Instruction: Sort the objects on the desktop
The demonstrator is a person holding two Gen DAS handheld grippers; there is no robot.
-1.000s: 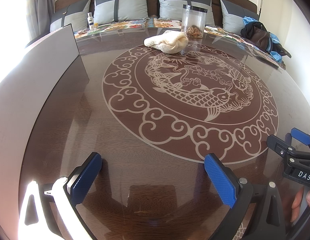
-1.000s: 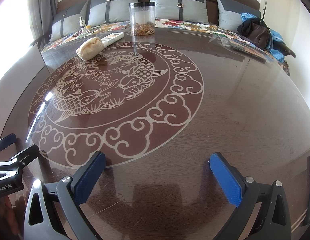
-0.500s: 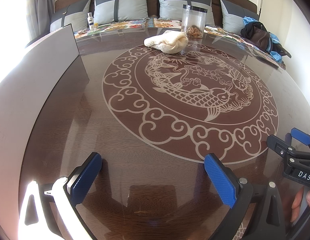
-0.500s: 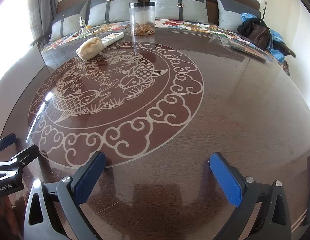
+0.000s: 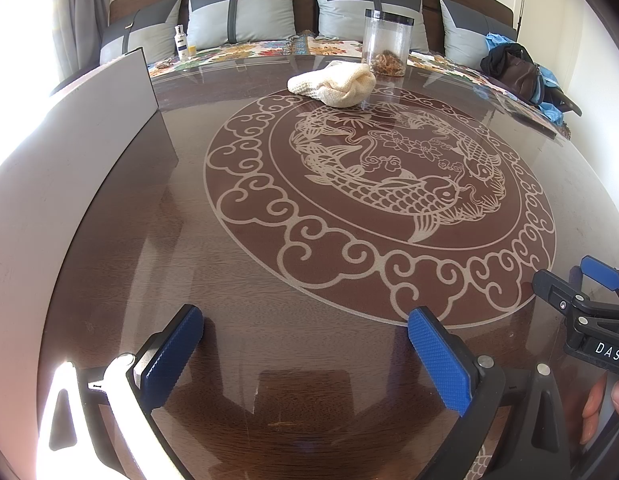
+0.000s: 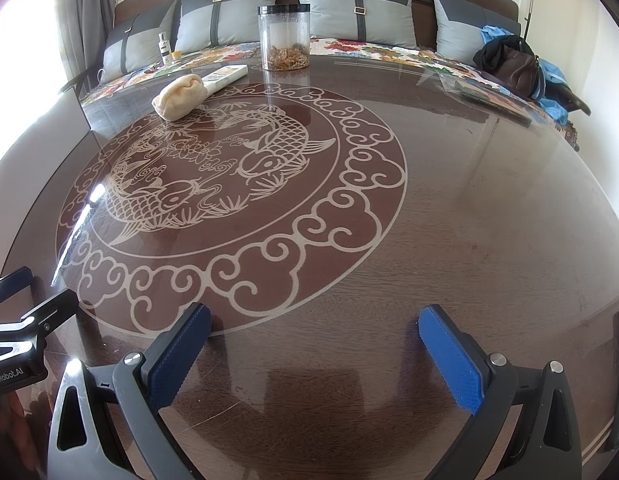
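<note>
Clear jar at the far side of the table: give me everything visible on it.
The jar is a clear upright cylinder, plastic or glass by its look, with a black lid screwed on top. Its lower part holds a layer of brownish dried bits; above that the wall looks cloudy. It stands on the glossy table near the far edge, just outside the fish pattern, and its reflection shows on the surface. Nothing touches it: the cream cloth and the white flat box lie apart to its left.
</note>
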